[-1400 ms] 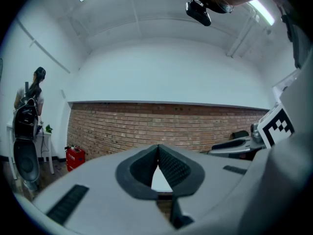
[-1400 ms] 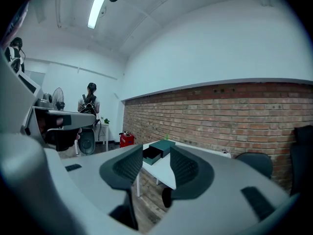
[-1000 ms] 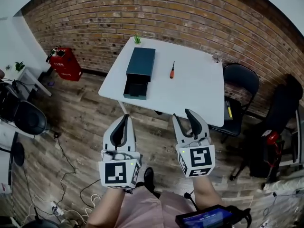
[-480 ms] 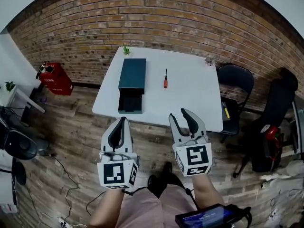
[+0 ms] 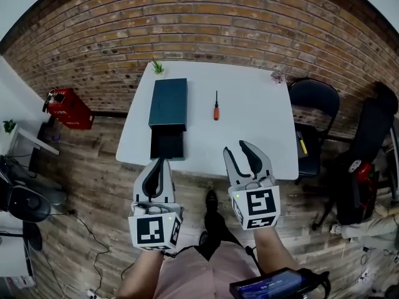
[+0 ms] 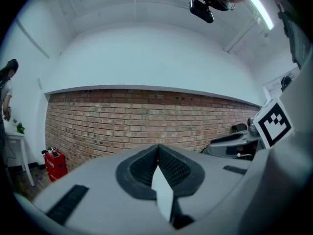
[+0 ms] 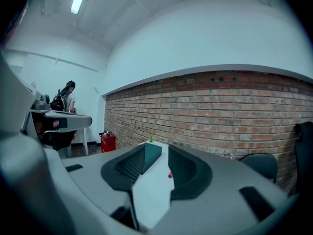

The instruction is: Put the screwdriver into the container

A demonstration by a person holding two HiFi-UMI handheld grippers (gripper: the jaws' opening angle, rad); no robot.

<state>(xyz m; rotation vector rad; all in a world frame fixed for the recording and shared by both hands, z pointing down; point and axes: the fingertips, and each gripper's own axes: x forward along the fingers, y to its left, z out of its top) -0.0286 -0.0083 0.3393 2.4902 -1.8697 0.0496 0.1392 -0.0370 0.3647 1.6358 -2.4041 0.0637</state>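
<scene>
Orange-handled screwdriver [image 5: 216, 106], boxy teal container [image 5: 168, 102]

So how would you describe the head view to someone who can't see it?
A white table by a brick wall holds a dark teal box with its drawer pulled open and an orange-handled screwdriver lying apart on its right. Nearer the camera, a person holds two tongs toward the table: left tongs shut, right tongs open, both empty.
</scene>
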